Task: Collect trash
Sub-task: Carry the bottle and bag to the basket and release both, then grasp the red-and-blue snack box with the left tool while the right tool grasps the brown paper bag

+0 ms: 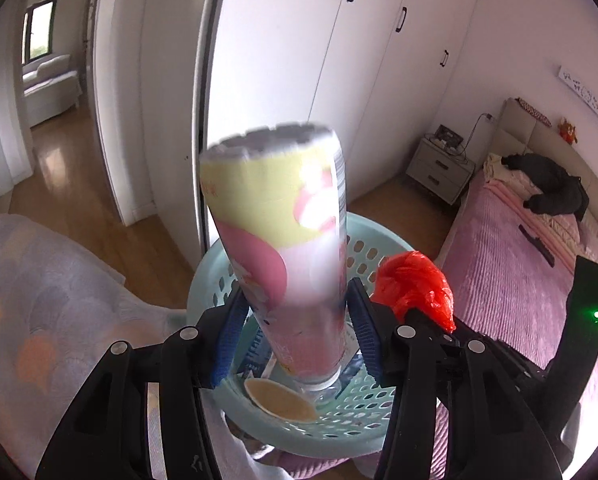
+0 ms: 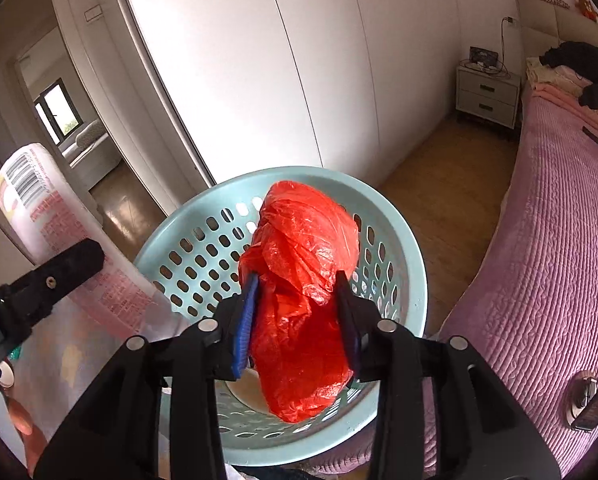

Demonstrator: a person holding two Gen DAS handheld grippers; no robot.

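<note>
My left gripper (image 1: 297, 312) is shut on a tall plastic bottle (image 1: 283, 236) with a pink and yellow label, held upside down with its cap over the pale green perforated basket (image 1: 369, 412). My right gripper (image 2: 297, 300) is shut on a crumpled red plastic bag (image 2: 303, 276), held over the same basket (image 2: 203, 248). The red bag also shows in the left wrist view (image 1: 415, 284), and the bottle shows in the right wrist view (image 2: 51, 216). A round tan lid or bowl (image 1: 279, 400) lies inside the basket.
A bed with a pink quilt (image 2: 555, 240) is to the right, with dark clothes (image 1: 551, 188) on it. White wardrobe doors (image 2: 259, 60) stand behind the basket. A nightstand (image 2: 487, 92) is in the far corner. A patterned blanket (image 1: 47, 300) lies at left.
</note>
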